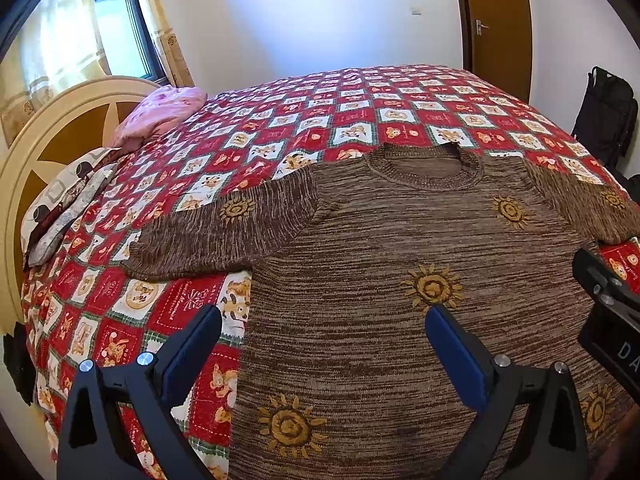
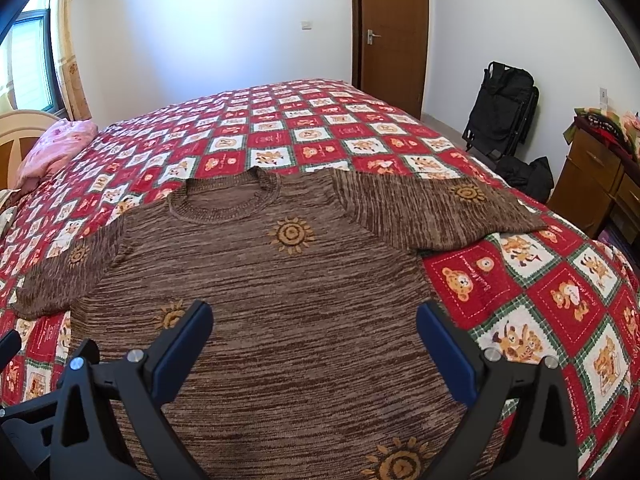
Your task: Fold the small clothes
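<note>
A brown knitted sweater point(image 1: 400, 232) with yellow sun motifs lies flat on the bed, front up, collar at the far side, both short sleeves spread out. It also shows in the right wrist view point(image 2: 256, 272). My left gripper point(image 1: 322, 316) is open and empty, above the sweater's lower left part, near its left edge. My right gripper point(image 2: 314, 314) is open and empty, above the sweater's lower right part. The right gripper's body shows at the right edge of the left wrist view point(image 1: 612, 304).
The bed has a red and white bear-patterned quilt point(image 2: 540, 288). A pink bundle point(image 1: 160, 112) and pillows point(image 1: 64, 208) lie by the cream headboard point(image 1: 24, 168). A black bag point(image 2: 500, 108) and a wooden dresser point(image 2: 592, 184) stand to the right.
</note>
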`<state>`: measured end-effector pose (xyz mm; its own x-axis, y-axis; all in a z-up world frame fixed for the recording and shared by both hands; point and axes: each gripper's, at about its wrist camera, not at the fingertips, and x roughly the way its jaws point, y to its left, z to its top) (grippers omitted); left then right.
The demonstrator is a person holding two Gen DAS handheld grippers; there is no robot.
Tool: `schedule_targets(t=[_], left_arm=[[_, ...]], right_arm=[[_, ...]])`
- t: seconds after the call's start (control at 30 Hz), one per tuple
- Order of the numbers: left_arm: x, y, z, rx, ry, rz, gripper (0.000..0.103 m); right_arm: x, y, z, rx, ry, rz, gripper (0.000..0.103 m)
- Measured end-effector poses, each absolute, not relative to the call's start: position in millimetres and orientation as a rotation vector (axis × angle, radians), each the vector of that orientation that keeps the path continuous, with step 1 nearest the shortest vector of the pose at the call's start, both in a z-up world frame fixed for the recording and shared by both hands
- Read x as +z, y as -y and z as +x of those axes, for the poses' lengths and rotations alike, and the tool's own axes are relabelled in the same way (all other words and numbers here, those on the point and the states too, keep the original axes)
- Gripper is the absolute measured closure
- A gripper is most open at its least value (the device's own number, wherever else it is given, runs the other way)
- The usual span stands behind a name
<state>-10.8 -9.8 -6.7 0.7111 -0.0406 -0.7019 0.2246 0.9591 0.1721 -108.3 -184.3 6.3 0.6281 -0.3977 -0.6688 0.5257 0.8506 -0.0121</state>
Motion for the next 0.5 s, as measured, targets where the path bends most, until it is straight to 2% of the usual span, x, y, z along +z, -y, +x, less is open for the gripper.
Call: schedule_targets(t=[0.5], left_arm=[[-6.6, 2.0, -9.8, -0.106, -0.782, 0.255, 0.001]], right_arm=[[10.9, 181.0, -111.3, -0.531, -0.713, 0.195, 0.000]])
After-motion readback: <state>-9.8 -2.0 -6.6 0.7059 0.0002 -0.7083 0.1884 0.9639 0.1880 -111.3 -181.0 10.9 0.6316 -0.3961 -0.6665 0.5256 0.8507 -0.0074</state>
